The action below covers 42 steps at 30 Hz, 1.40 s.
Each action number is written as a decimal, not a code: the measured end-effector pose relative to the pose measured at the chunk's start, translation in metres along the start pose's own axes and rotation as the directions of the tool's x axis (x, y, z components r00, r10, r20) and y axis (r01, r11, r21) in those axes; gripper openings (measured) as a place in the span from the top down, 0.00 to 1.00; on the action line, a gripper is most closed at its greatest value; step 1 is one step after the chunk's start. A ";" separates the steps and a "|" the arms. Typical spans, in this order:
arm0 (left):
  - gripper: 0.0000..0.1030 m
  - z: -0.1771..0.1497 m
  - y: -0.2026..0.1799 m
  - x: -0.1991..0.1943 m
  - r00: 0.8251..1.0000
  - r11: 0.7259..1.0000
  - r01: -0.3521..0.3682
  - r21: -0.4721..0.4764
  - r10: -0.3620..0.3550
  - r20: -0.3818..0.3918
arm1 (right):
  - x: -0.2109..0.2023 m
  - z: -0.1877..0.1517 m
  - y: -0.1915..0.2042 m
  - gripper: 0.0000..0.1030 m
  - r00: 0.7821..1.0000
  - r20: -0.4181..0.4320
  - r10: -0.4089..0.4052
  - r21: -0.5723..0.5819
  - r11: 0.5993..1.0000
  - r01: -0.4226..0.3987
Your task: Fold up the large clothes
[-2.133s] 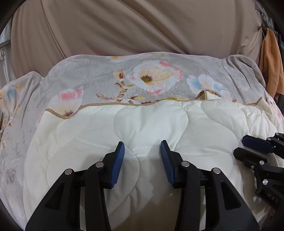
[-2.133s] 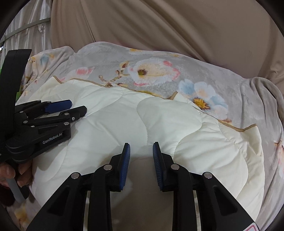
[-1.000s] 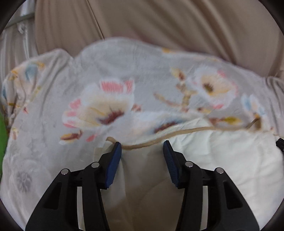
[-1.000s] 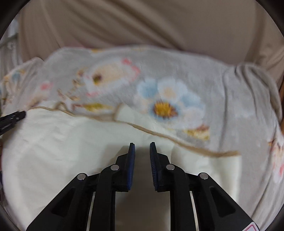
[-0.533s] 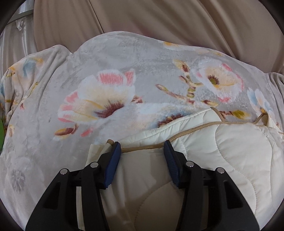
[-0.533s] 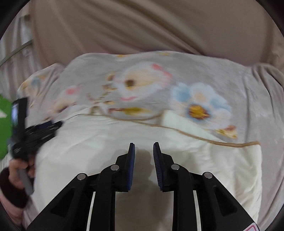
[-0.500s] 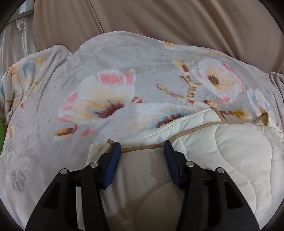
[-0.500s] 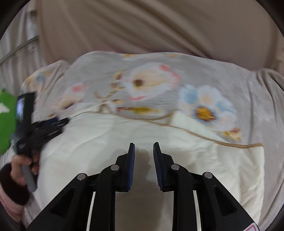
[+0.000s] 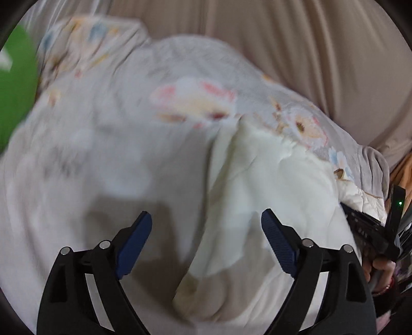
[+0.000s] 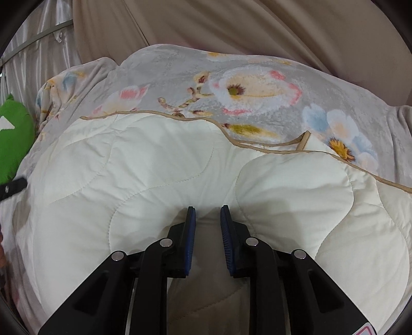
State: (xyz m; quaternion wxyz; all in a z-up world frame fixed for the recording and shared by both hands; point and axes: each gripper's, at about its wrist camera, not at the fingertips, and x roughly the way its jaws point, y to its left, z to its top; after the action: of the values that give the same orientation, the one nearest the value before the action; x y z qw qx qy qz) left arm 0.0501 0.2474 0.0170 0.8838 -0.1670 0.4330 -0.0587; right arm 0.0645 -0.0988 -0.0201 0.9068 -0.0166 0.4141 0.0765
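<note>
A cream quilted blanket point(image 10: 159, 165) with tan piping lies folded on a grey floral bedspread point(image 10: 257, 77). My right gripper point(image 10: 207, 214) is narrowly parted with a bulge of the cream quilt between its pads, low over the quilt's near side. My left gripper point(image 9: 206, 219) is wide open and empty, above the quilt's left edge point(image 9: 257, 175); that view is motion-blurred. The right gripper's body and the hand holding it show at the right edge of the left wrist view point(image 9: 370, 232). A tip of the left gripper shows at the left edge of the right wrist view point(image 10: 13, 188).
A beige curtain point(image 10: 231, 23) hangs behind the bed. A green cushion point(image 10: 13, 139) sits at the bed's left side. An orange garment point(image 9: 404, 170) hangs at the far right. A pale curtain and rail point(image 10: 33, 51) stand at the back left.
My left gripper has opened wide and swung left off the quilt's piped edge. My right gripper has stayed narrowly parted and settled lower over the quilt's near side.
</note>
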 end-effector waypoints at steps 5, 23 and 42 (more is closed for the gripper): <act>0.16 -0.021 -0.004 0.020 0.987 0.989 0.137 -0.048 -0.141 -0.074 | 0.001 0.000 0.001 0.79 1.000 0.007 -0.005 -0.009 1.000 0.005; 0.84 0.000 -0.169 -0.110 0.932 0.885 0.282 0.370 -0.345 0.113 | -0.093 -0.097 -0.019 0.96 0.960 -0.057 0.273 0.108 0.958 -0.266; 0.83 -0.103 -0.403 0.020 0.916 0.623 0.393 0.676 -0.329 -0.228 | -0.177 -0.198 -0.129 0.88 0.969 0.173 0.178 0.439 0.866 -0.238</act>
State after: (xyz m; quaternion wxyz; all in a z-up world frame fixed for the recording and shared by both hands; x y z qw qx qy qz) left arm -0.0017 -0.1607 0.0829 0.8301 0.1054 0.3700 -0.4036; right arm -0.1782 -0.2665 -0.0205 0.8960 0.2467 0.3614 0.0754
